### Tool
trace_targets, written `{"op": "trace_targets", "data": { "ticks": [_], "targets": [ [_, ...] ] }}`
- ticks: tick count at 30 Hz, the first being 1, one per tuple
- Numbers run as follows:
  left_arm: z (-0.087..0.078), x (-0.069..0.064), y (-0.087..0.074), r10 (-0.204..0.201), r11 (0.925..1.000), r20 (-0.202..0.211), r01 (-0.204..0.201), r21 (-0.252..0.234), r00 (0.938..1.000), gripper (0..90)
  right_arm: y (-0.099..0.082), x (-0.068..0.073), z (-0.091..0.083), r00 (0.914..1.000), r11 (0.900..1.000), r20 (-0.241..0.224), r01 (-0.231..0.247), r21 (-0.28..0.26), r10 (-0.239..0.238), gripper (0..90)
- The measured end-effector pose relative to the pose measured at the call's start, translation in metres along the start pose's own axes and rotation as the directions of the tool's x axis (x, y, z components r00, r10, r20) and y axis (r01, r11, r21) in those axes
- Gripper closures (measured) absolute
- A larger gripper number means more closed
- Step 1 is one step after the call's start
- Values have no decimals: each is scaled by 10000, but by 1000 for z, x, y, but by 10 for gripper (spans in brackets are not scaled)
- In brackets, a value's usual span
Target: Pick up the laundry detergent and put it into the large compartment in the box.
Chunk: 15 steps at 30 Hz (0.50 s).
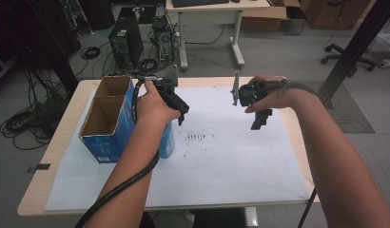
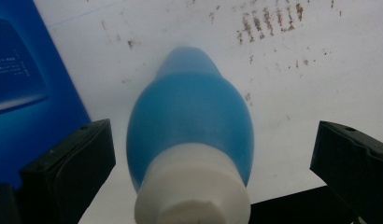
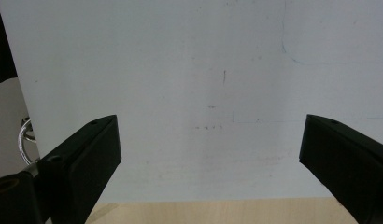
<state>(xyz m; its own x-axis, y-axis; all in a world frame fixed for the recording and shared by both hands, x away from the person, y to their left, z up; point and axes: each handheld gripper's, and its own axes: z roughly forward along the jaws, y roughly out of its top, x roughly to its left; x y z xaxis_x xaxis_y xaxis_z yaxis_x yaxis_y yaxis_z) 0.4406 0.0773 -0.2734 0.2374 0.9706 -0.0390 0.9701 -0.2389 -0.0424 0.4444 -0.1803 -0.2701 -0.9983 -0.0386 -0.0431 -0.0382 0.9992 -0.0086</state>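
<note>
Hovering over the blue plastic bottle with a white cap [image 2: 189, 135], the left claw [image 1: 181, 110] is released. It stands on the counter's white paper sheet [image 1: 231, 156], right of the blue cardboard box [image 1: 107, 121]; probably light, smooth, slippery, so grip the white cap. The right claw [image 1: 256, 114] is released too

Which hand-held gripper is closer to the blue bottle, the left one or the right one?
Left. The left hand-held gripper is directly above the blue bottle, open jaws on either side. The right hand-held gripper hovers far off.
</note>
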Motion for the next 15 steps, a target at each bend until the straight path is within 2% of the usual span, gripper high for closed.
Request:
{"op": "trace_targets", "data": {
  "ticks": [15],
  "targets": [
    [9,0,-1,-113,9999,-59,114,76,9999,2,3,1,0,9999,9999,101,140,-10,-139,56]
  ]
}}
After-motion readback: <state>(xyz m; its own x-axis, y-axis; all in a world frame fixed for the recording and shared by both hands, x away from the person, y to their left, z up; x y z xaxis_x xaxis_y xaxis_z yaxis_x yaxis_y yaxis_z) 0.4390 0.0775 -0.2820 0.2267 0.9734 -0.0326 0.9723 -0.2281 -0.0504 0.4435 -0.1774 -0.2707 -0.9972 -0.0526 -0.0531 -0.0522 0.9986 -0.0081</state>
